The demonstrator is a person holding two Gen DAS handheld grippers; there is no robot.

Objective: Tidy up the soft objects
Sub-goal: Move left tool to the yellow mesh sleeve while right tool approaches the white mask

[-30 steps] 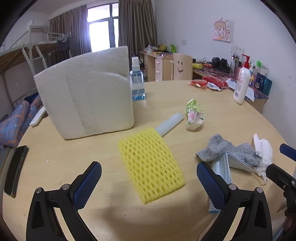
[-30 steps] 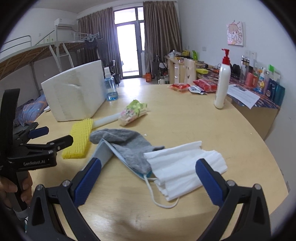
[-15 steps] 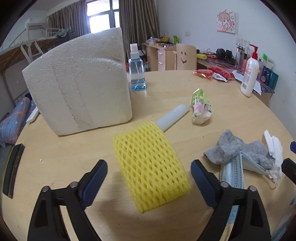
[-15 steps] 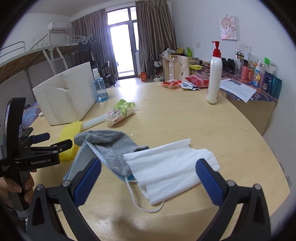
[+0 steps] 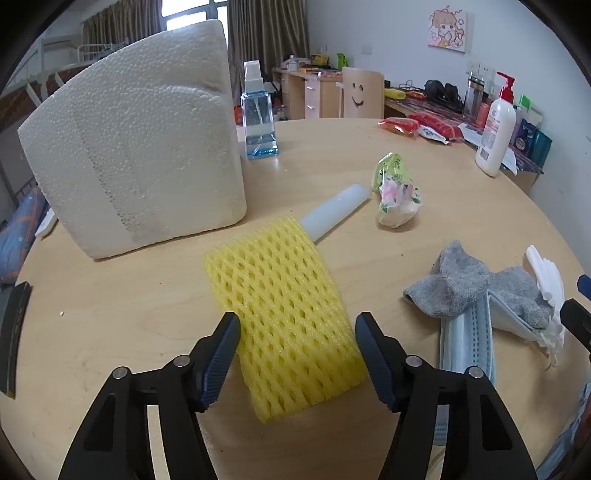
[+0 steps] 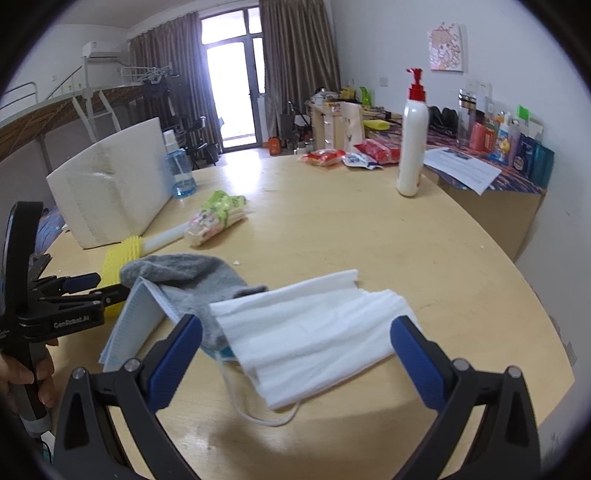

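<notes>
Left gripper point(image 5: 297, 343): jaws partly open, set either side of yellow foam net point(image 5: 284, 302), lower centre. Right gripper point(image 6: 295, 341): jaws wide open, framing white mask point(image 6: 314, 328) on bench point(image 6: 369, 240); nothing is held.

White walls point(image 6: 517, 44) enclose the room; brown curtains point(image 6: 295, 48) flank a bright glass door point(image 6: 231, 88). A cartoon poster point(image 5: 447, 30) hangs above a cluttered desk point(image 6: 491, 184). A loft bed point(image 6: 66, 99) stands left.

Daylight is entering through the far window point(image 6: 229, 88), overexposing its panes. Glare is spreading across the tabletop point(image 6: 255, 173) at its far edge. Soft shadows are falling under the white mask point(image 6: 314, 332). Fisheye distortion is bending edges; black vignetting is filling all corners. Focus is holding sharp.
</notes>
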